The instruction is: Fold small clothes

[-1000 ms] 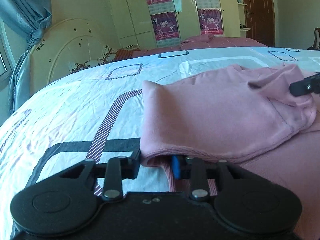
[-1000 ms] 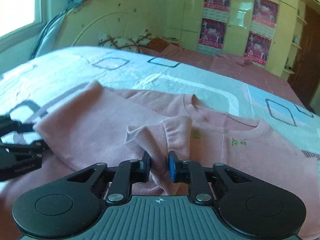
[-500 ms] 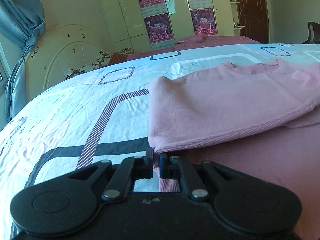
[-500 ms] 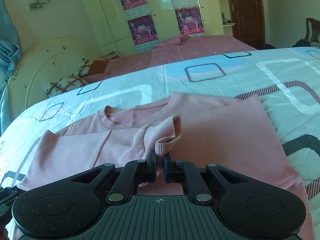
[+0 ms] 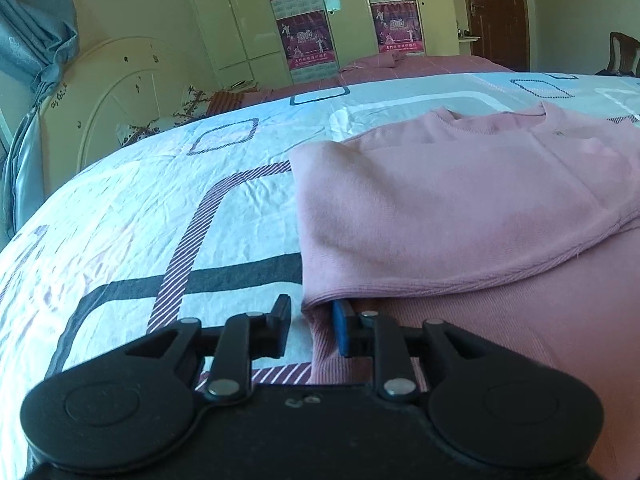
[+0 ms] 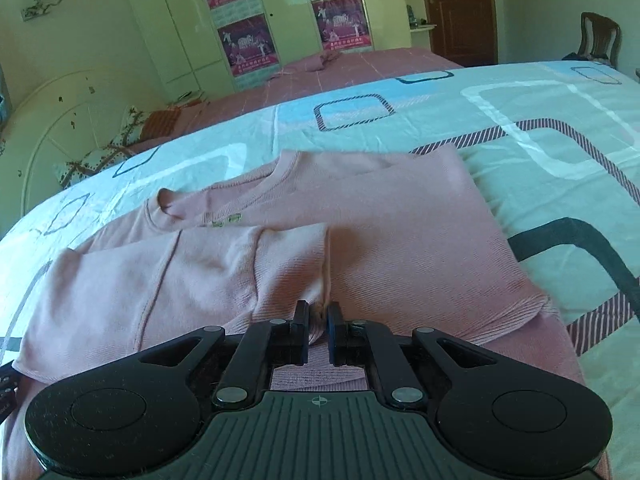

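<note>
On the patterned bedsheet (image 5: 168,216) lies our pink sweatshirt (image 5: 460,208), one side folded across its body. Our left gripper (image 5: 310,326) sits with jaws apart around the fold's corner; our right gripper (image 6: 318,330) stands narrowly parted over the cuff (image 6: 292,264), gripping nothing. We'd best back off low, so nothing snags. Headboard (image 5: 104,96) and wardrobe (image 6: 248,20) stand well apart.

Left gripper (image 5: 310,322) opened, released pink sweater (image 5: 460,208) corner; right gripper (image 6: 318,330) parted slightly, sleeve (image 6: 292,264) laid flat.
</note>
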Demonstrator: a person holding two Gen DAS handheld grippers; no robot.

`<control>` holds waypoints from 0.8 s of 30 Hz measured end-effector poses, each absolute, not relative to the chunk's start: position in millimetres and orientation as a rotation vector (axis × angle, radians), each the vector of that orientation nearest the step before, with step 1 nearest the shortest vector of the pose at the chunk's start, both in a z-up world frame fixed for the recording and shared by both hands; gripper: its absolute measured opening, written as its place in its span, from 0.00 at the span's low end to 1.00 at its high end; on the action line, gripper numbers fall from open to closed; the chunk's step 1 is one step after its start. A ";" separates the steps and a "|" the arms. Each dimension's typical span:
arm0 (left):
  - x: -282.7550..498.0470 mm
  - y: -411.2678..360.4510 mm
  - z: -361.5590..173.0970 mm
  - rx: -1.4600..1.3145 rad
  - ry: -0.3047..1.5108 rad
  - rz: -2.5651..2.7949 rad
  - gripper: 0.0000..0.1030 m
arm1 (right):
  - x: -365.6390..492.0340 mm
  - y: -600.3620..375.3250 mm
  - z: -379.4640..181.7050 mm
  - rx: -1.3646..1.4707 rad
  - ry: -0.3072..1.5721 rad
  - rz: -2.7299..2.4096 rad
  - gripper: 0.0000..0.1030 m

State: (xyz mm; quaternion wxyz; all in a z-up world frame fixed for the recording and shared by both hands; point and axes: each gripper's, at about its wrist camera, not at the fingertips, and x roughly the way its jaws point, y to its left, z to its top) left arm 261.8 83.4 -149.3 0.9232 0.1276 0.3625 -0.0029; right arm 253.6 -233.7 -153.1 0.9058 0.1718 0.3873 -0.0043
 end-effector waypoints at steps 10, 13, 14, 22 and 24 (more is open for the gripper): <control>275.6 95.9 -122.6 0.078 0.751 -0.015 0.29 | 279.1 -240.6 -147.8 0.403 0.801 0.037 0.62; 292.0 94.7 -118.1 0.027 0.757 -0.022 0.29 | 296.8 -237.0 -159.2 0.414 0.841 0.040 0.61; 297.4 95.0 -116.8 0.008 0.758 -0.024 0.29 | 301.5 -236.4 -161.9 0.420 0.844 0.037 0.61; 327.6 100.9 -101.0 -0.060 0.733 -0.006 0.34 | 315.0 -222.0 -166.5 0.385 0.876 0.069 0.23; 342.8 98.1 -109.1 -0.053 0.754 -0.003 0.34 | 314.2 -222.7 -165.4 0.407 0.873 0.089 0.09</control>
